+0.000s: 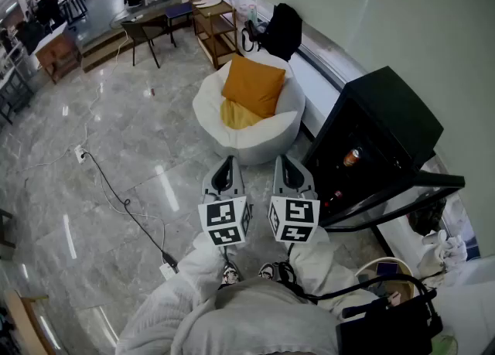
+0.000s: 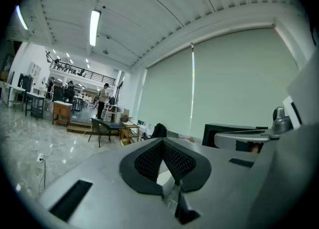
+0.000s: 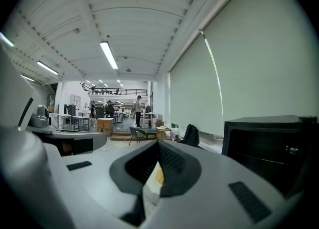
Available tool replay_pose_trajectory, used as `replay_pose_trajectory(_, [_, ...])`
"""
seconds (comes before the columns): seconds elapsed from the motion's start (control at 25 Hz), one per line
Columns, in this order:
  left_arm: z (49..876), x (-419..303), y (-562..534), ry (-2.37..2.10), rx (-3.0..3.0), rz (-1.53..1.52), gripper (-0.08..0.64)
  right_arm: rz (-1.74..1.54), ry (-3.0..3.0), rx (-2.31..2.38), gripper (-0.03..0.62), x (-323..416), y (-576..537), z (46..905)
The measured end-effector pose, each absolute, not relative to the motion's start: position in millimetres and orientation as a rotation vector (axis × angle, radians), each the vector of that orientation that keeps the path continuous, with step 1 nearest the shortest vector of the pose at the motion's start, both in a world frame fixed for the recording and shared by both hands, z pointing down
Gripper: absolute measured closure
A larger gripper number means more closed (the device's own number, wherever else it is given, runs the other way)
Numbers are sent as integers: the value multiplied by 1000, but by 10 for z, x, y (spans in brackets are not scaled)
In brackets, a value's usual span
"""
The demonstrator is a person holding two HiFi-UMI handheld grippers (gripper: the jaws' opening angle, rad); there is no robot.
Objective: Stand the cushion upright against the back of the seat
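An orange cushion (image 1: pixel 254 85) stands upright against the back of a white beanbag seat (image 1: pixel 267 138), with a yellow cushion (image 1: pixel 238 116) lying in front of it on the seat. Both grippers are held side by side close to the person's body, well short of the seat and pointing toward it. The left gripper (image 1: pixel 227 162) (image 2: pixel 162 142) is shut with nothing in it. The right gripper (image 1: pixel 285 162) (image 3: pixel 158 144) is shut and empty too. Behind the right gripper's closed jaws, a sliver of the yellow cushion (image 3: pixel 159 175) and the white seat shows.
A black cabinet (image 1: pixel 379 141) stands right of the seat by the wall. A black cable (image 1: pixel 124 206) runs over the marble floor from a socket (image 1: pixel 80 154). Behind the seat are a black bag (image 1: pixel 280 30), a wooden shelf table (image 1: pixel 216 25) and a chair (image 1: pixel 143 36).
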State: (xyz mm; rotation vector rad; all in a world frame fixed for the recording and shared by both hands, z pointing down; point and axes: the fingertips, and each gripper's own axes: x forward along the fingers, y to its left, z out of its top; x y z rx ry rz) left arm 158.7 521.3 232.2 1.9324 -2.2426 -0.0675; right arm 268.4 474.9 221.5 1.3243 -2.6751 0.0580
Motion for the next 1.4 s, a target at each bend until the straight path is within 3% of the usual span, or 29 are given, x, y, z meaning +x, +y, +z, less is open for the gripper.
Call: replay_pose_trajectory(1.4, [2848,811,5139,-2097,1936,-52,561,133,-2605,1438,531,2091,4673,2562])
